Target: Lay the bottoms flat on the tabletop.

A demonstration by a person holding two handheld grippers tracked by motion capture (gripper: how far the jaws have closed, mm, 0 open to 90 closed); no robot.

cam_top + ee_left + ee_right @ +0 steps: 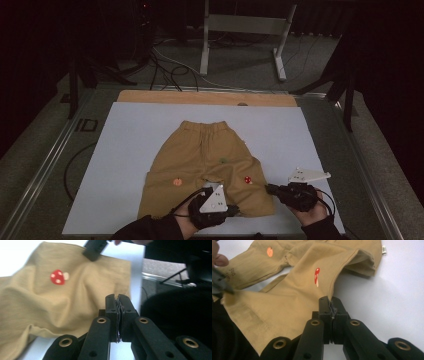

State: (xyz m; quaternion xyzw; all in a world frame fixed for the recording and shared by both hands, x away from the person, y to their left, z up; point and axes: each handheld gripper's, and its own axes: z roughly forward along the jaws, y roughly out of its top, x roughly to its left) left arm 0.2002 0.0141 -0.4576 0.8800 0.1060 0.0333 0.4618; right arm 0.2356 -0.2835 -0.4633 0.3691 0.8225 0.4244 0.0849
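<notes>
I've got a pair of tan child's trousers (205, 160) spread on the pale sheet (130, 150) that covers the table, waistband at the far side, both leg ends pointing back toward me; a wooden strip (200, 97) shows along the far edge of the sheet. My right gripper (329, 301) has its jaws clamped tight on the outer edge of one trouser leg, the cloth rising in a ridge from the jaws up toward the red mushroom patch (317, 276); in the high view that same gripper (270, 189) sits at the right-hand leg's hem corner, my hand behind it. My left gripper (212, 190) rests over the near end of the legs, by the gap between them; in its own view the jaws (118, 298) stand pressed together, a thin sliver of something caught between the pads, and the tan cloth runs right up beside them; whether that sliver is the trouser cloth I cannot tell. An orange pumpkin patch (176, 182) sits on the left-hand leg, a small green mark (223, 160) higher up near the seat; the fabric lies wrinkled and lifted around the mushroom (58, 277).
</notes>
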